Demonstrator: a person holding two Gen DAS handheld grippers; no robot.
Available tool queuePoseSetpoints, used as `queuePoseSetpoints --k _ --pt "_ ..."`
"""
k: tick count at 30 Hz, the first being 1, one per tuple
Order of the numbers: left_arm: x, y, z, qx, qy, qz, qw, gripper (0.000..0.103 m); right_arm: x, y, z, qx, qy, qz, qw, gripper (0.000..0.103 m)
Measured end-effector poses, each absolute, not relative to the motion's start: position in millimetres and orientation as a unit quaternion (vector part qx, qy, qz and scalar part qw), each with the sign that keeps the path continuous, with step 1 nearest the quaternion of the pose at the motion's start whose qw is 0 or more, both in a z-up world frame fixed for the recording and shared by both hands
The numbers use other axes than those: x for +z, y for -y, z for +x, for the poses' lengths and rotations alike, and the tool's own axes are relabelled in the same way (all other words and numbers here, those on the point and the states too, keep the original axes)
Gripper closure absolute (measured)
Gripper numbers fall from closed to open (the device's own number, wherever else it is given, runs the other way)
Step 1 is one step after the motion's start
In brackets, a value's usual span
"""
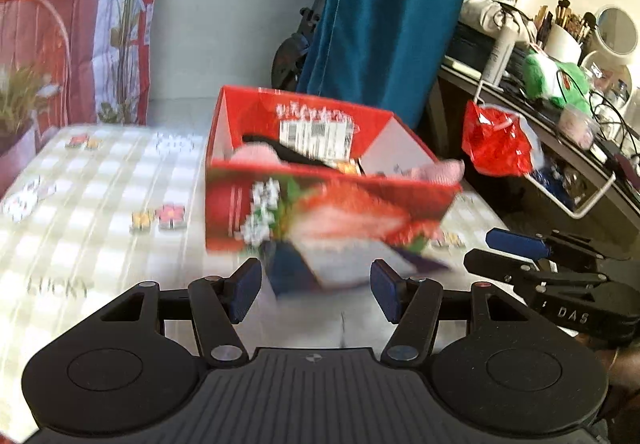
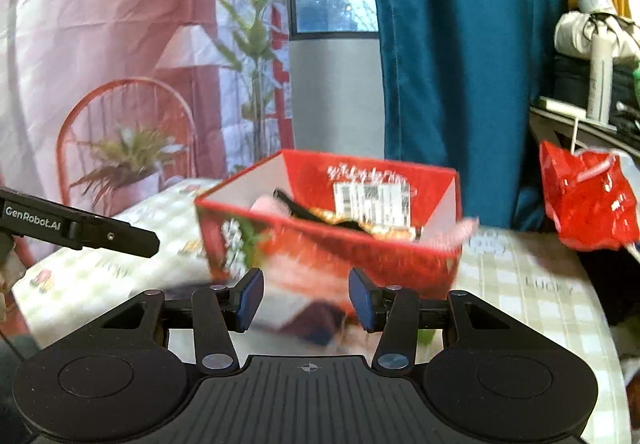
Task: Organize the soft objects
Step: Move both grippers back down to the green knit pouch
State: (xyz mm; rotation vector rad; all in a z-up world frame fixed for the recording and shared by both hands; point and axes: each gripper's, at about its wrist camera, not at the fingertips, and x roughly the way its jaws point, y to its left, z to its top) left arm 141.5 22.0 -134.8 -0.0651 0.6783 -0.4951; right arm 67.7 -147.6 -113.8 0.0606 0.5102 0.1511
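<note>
Box, red printed cardboard, sits on the checked tablecloth straight ahead of both tools, open top up, in the middle of both views. Soft stuff already inside: a pink item at the back-left, a black item across the middle, and a second pink piece draped over the right near corner, partly hanging outside the rim. Blur too heavy to say what the items are. Left gripper has jaws spread wide, nothing between the pads; right gripper likewise spread and empty. Both are just short of the box's near wall, not touching it as far as visible. From the left wrist view the right tool shows at the right edge, low and beside the box's right corner. Key relation: the draped pink piece lies ahead and to the right of both tools, its long axis running roughly along the box's right rim; right gripper looks nearer, so it is probably the one to tuck it in. A flat dark-and-white thing lies on the cloth just in front of the box, between box and jaws; identity unclear. Red plastic bag hangs off the desk at right, well apart from the box.
</note>
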Motion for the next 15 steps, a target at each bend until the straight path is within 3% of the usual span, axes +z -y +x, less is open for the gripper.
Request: queuePoseSetpoints --k 10,15 --pt "-162 -18 113 -0.252 -0.353 -0.023 0.901 0.04 -137 159 13 0.078 -0.308 0.025 0.948 0.059" --pt "-171 -16 113 -0.25 -0.364 -0.016 0.897 0.04 -172 169 11 0.076 -0.385 0.048 0.919 0.059"
